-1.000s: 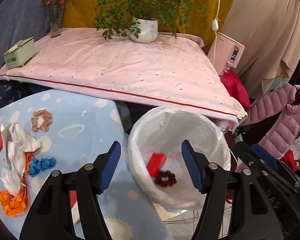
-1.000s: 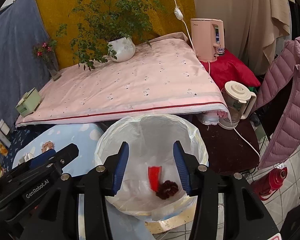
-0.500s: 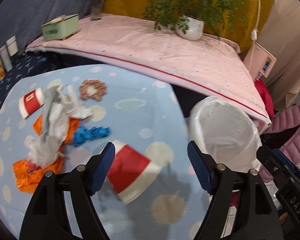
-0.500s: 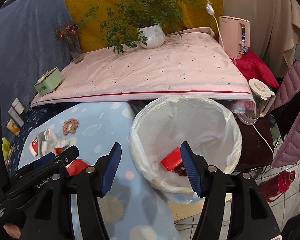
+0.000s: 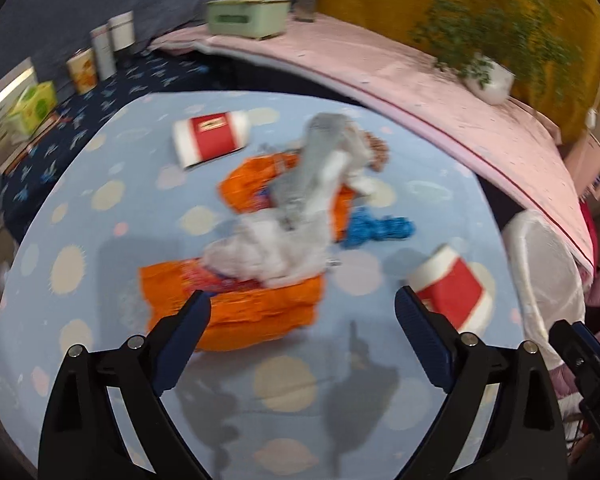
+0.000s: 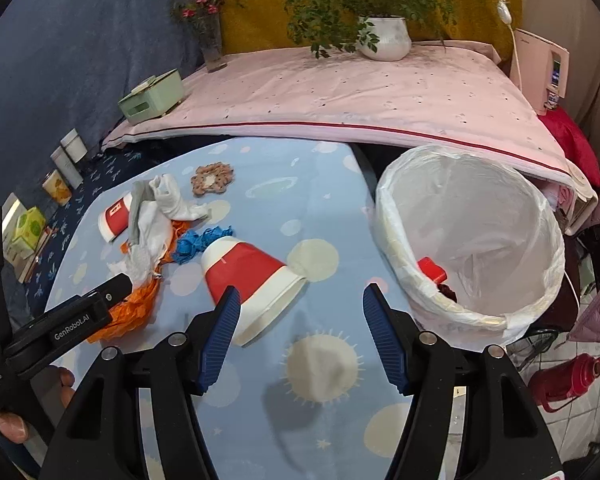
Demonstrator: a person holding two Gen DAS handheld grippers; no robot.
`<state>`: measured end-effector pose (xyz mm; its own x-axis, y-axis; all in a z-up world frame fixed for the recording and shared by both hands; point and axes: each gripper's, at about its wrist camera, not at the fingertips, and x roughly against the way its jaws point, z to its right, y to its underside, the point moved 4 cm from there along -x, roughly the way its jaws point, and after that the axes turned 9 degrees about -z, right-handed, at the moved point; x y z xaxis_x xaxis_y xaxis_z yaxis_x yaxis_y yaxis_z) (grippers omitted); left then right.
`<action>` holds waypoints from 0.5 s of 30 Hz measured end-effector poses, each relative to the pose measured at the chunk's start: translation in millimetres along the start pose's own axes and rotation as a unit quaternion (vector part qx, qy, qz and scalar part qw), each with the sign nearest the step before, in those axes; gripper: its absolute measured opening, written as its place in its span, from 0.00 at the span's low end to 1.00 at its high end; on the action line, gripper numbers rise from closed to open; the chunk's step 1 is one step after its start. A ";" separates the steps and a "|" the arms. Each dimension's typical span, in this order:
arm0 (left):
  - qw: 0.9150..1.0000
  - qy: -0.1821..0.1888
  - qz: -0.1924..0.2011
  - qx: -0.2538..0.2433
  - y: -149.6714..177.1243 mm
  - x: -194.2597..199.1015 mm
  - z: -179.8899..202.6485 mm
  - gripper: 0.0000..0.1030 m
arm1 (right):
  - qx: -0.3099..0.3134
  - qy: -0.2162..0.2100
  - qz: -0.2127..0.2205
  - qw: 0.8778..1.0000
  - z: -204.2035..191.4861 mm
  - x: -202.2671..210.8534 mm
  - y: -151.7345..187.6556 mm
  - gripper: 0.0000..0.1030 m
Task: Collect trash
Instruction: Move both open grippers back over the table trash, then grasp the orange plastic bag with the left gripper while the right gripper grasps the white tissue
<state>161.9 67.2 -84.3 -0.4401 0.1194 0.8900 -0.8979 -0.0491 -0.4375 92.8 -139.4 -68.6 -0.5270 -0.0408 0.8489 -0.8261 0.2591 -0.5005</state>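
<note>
Right wrist view: spread right tool [image 6: 300, 334] hovers just behind the toppled paper cup [image 6: 252, 280]

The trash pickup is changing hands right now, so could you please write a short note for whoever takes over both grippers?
Left gripper: open, empty, over the orange wrapper.
Right gripper: open, empty, above the near red paper cup, which lies on its side.

Done: a red piece and a dark scrunchie lie in the lined bin beside the blue table.

Left on the table: both red cups (second one), orange wrappers, white and grey cloth, blue scrunchie, brown scrunchie.
</note>
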 end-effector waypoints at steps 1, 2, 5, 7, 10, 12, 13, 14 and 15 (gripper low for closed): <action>1.000 -0.004 -0.004 0.009 0.9 -2.4 -10.3 0.87 | 0.006 -0.003 -0.003 1.000 -7.5 -2.6 0.5 0.60; 1.000 -0.009 -0.008 0.019 1.8 -5.5 -21.9 0.87 | 0.010 -0.007 -0.006 1.000 -14.2 -5.4 1.0 0.60; 0.999 -0.007 -0.026 0.047 3.8 -15.5 -50.5 0.88 | 0.023 -0.017 -0.014 0.999 -33.2 -13.4 2.2 0.60; 0.997 0.000 -0.039 0.067 4.7 -23.4 -65.1 0.88 | 0.032 -0.024 -0.019 0.999 -46.9 -19.3 1.2 0.60; 0.994 0.017 -0.060 0.092 4.7 -37.2 -83.3 0.88 | 0.047 -0.035 -0.024 0.998 -68.9 -28.3 -3.1 0.60; 0.992 0.024 -0.071 0.098 3.2 -45.1 -88.0 0.88 | 0.054 -0.042 -0.024 0.997 -81.8 -33.2 -7.2 0.60; 0.992 0.029 -0.076 0.099 3.2 -48.7 -89.7 0.88 | 0.057 -0.046 -0.026 0.997 -89.3 -36.8 -10.0 0.60; 0.991 0.034 -0.080 0.100 2.8 -52.7 -91.2 0.88 | 0.059 -0.051 -0.029 0.997 -95.9 -40.6 -12.7 0.60; 0.991 0.038 -0.084 0.100 2.8 -55.8 -91.6 0.88 | 0.061 -0.054 -0.030 0.996 -101.1 -43.5 -14.6 0.60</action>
<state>184.7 151.3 -147.0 -0.2886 0.2164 0.9327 -0.9456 -0.2170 -0.2423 147.9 -43.8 -81.0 -0.4887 -0.1588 0.8579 -0.8715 0.1341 -0.4717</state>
